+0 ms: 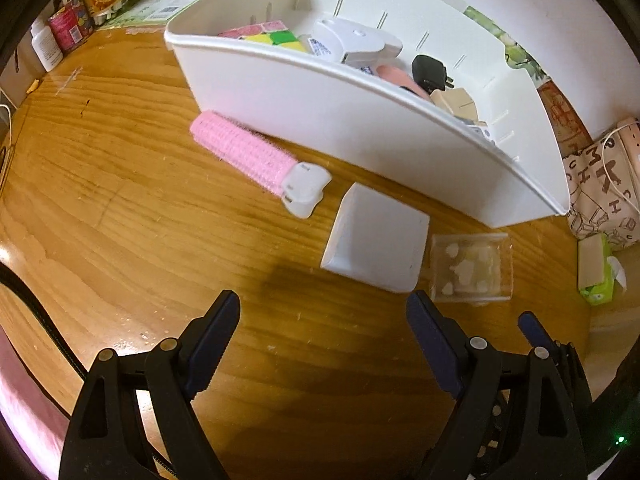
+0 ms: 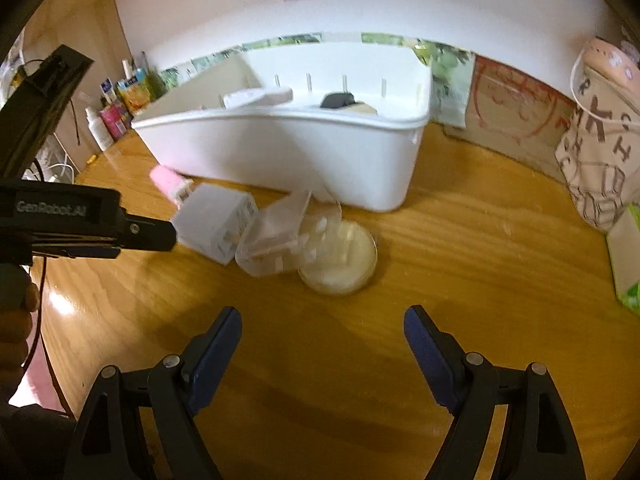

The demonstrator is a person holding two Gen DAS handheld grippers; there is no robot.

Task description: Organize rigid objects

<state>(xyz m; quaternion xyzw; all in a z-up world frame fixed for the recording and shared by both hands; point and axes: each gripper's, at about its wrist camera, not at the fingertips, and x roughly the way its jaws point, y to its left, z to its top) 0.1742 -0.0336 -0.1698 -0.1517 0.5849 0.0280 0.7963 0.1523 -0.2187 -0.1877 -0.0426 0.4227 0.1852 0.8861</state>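
Now, left gripper (image 1: 322,332): I have its jaws spread wide over bare wood, holding nothing; the white box lies just ahead of the right finger
Right gripper (image 2: 322,334): jaws likewise wide apart and empty; I see open board between the fingers and the round dish
White plastic storage bin (image 1: 360,120): stands toward the back of the wooden tabletop (image 1: 120,220), near the wall; inside I see a colourful puzzle cube (image 1: 272,34), a white device (image 1: 352,40), a black plug adapter (image 1: 428,70) and other small items
Pink bristly hair roller with white clip end (image 1: 248,156): lies along the bin's front wall, just beside it
Small white rectangular box (image 1: 376,240): on the wood in front of the bin, touching or nearly touching the clear box
Clear plastic box with heart marks (image 1: 470,266): right of the white box, near the bin's corner
Round shallow cream-filled dish (image 2: 340,258): just beside the clear box; partly behind it from my right wrist view
Room: broad bare wood to the left of the roller and in front of both grippers; the right side is crowded by a printed cloth bag (image 1: 604,196)
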